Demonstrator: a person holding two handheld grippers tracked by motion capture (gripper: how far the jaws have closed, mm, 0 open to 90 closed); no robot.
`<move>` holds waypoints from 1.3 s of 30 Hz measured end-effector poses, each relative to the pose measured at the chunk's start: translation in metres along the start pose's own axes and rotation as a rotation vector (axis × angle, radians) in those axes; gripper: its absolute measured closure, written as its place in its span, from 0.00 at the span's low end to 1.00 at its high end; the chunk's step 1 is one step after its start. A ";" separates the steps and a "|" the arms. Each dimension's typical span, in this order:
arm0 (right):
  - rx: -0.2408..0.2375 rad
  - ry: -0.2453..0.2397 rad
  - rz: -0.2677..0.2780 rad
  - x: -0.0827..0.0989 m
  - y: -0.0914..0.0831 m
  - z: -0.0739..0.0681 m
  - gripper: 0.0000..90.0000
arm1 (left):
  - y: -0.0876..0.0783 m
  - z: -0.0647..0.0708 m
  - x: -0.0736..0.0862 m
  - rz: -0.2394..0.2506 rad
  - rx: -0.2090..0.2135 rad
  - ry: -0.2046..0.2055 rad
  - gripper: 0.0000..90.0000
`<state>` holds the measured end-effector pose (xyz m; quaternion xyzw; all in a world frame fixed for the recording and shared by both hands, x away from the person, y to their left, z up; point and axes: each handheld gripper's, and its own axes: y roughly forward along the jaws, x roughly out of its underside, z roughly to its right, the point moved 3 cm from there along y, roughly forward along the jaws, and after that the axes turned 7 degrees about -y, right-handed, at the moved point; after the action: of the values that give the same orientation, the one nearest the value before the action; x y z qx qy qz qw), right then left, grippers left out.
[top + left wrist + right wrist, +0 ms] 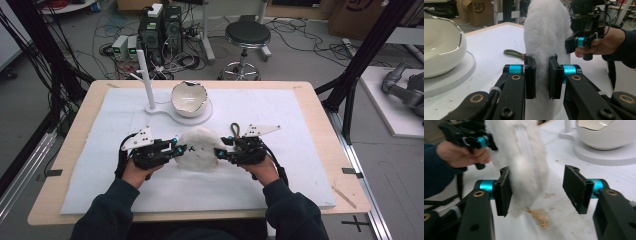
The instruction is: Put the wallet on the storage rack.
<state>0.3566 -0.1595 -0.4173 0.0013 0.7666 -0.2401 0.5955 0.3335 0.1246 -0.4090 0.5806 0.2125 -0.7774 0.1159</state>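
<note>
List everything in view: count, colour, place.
Fluffy pouch: 1, white, mid-mat between the grippers; a zipper shows in the right gripper view.
Egg-shaped bowl: 1, white, on the stand's round base behind the pouch.
Stand: 1, white, upright post left of the bowl.
Loop strap: 1, olive green, on the mat right of the pouch.
Mat: 1, white, covering the table.
Stool: 1, black, on the floor beyond the table.
Left gripper: black, jaws clamped on the pouch.
Right gripper: black, jaws apart around the pouch's edge.
</note>
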 end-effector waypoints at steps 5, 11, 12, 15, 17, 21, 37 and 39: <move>-0.011 -0.074 0.008 -0.005 -0.002 -0.006 0.84 | 0.008 0.001 0.007 -0.087 -0.005 -0.021 0.86; 0.058 -0.168 0.013 -0.020 -0.002 -0.009 0.86 | 0.012 -0.003 0.012 -0.154 -0.030 -0.062 0.83; 0.066 -0.183 0.008 -0.023 -0.001 -0.009 0.86 | 0.008 -0.006 0.011 -0.142 -0.049 -0.081 0.82; 0.091 -0.231 0.007 -0.034 0.003 -0.010 0.86 | -0.001 -0.017 0.010 -0.125 -0.104 -0.109 0.76; 0.110 -0.257 0.010 -0.043 0.005 -0.007 0.86 | -0.011 -0.027 0.009 -0.105 -0.162 -0.136 0.70; 0.131 -0.275 0.025 -0.064 0.004 0.003 0.86 | -0.038 -0.049 0.007 -0.026 -0.290 -0.167 0.59; 0.217 -0.383 0.013 -0.139 0.027 0.045 0.86 | -0.099 -0.090 0.010 0.089 -0.517 -0.226 0.24; 0.225 -0.392 0.011 -0.145 0.033 0.051 0.86 | -0.098 -0.090 0.010 0.087 -0.514 -0.218 0.24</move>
<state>0.4545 -0.1082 -0.3059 0.0254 0.6048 -0.3164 0.7304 0.3654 0.2539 -0.4209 0.4536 0.3641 -0.7501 0.3147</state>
